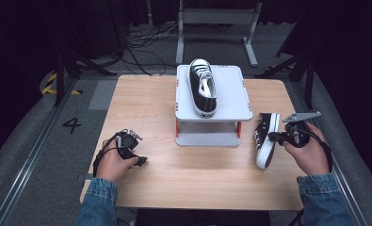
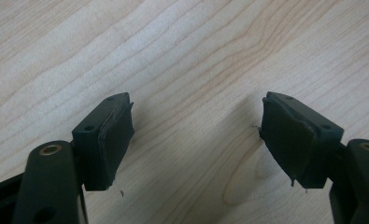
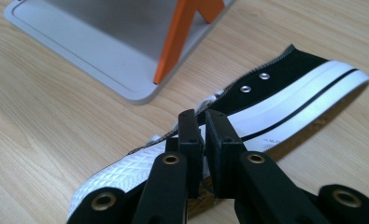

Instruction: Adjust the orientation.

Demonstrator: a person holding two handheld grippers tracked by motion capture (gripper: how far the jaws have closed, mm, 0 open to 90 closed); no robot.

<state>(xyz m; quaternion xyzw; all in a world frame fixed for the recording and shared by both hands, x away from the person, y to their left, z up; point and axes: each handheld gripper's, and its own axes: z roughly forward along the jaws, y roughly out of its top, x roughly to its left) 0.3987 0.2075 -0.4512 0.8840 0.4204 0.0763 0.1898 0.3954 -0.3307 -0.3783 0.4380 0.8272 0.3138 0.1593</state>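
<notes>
Right gripper view shows the right gripper point(image 3: 203, 140) apparently pinching the sneaker point(image 3: 266, 100) near the table's point(image 1: 141, 101) right edge, left gripper point(image 2: 196, 140) spread.

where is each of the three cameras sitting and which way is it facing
High view: above the person's side, looking forward and down on the wooden table, the shoe rack and both hands with the left gripper and right gripper.
Left gripper view: rides the left gripper, facing bare tabletop; its jaws stand apart.
Right gripper view: rides the right gripper, facing the tipped shoe it pinches.
Shared: that shoe and the rack also show in the high view.
</notes>
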